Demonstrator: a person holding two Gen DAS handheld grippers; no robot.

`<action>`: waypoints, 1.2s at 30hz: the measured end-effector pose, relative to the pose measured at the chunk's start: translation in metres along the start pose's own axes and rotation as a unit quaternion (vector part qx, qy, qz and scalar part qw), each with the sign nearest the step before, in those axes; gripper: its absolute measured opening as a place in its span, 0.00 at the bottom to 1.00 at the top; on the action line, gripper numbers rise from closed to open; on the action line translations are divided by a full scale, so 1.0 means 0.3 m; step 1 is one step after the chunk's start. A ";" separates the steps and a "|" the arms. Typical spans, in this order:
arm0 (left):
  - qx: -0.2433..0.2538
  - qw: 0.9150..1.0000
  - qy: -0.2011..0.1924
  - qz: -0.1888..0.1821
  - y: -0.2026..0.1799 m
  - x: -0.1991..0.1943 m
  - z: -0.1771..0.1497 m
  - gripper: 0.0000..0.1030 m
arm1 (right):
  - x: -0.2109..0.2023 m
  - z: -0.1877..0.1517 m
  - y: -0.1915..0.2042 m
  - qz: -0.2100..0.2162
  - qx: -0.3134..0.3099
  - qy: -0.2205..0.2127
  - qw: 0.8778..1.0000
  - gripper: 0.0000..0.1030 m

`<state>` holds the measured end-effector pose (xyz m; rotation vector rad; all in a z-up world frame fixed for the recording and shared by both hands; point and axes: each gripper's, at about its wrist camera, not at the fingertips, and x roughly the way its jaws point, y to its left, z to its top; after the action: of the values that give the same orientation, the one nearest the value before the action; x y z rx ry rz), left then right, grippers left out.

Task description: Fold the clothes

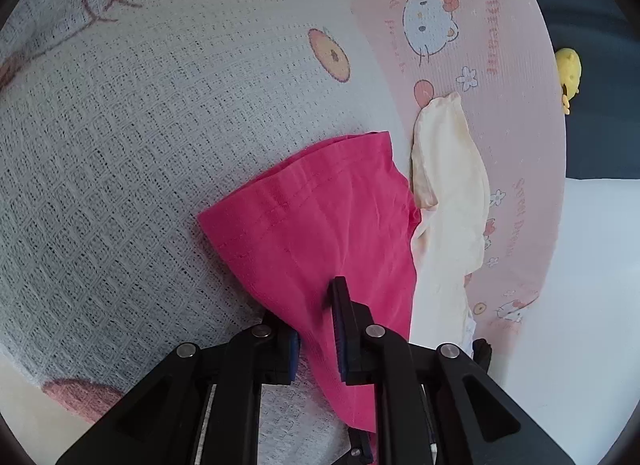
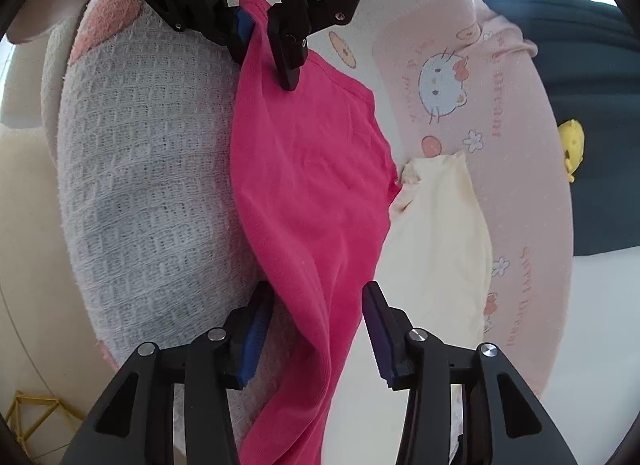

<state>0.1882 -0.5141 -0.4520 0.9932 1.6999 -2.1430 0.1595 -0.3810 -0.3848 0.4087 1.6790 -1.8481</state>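
- the pink garment [image 2: 308,185] lies across the grey waffle blanket [image 2: 152,185], running from 12 o'clock to 6 o'clock in the right wrist view, with a cream cloth [image 2: 436,233] just beside it at 3 o'clock.
- the left gripper [image 1: 316,329] is clamped on one end of the pink garment; seen from the right wrist view it sits at 12 o'clock, fabric pinched between its pads.
- the right gripper [image 2: 316,329] has its jaws apart, the garment's other end passing between them with no pad pressing on it.
- to do this step well, i'd judge: keep the left grip firm, settle the right jaws over a flat double layer rather than a bunched ridge, then close fully before lifting.
- risk: catching the blanket weave beneath, or snagging the cream cloth beside it.
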 end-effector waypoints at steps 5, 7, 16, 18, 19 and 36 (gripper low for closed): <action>0.007 1.000 -0.008 0.001 -0.006 -0.004 -0.008 0.11 | 0.010 -0.002 -0.002 -0.003 -0.002 -0.014 1.000 0.43; 0.000 1.000 -0.010 -0.009 0.000 -0.004 -0.013 0.06 | 0.015 -0.005 -0.008 0.026 0.003 -0.008 1.000 0.12; -0.026 0.994 -0.008 -0.107 -0.115 -0.032 -0.031 0.04 | -0.016 -0.043 -0.186 0.045 0.104 0.003 0.994 0.01; 0.003 0.994 -0.006 -0.112 -0.195 -0.044 -0.026 0.04 | -0.027 -0.064 -0.223 0.065 0.134 0.005 0.989 0.01; 0.019 0.993 -0.005 -0.114 -0.235 -0.049 -0.023 0.04 | -0.031 -0.075 -0.241 0.076 0.150 0.007 0.986 0.01; 0.262 0.961 0.080 -0.041 -0.704 0.107 -0.153 0.04 | 0.041 -0.314 -0.475 0.224 0.388 0.066 0.892 0.60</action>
<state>0.0621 -0.4008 -0.3140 1.2703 1.2656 -2.7110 0.0469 -0.2895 -0.2941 1.1603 0.7341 -2.0708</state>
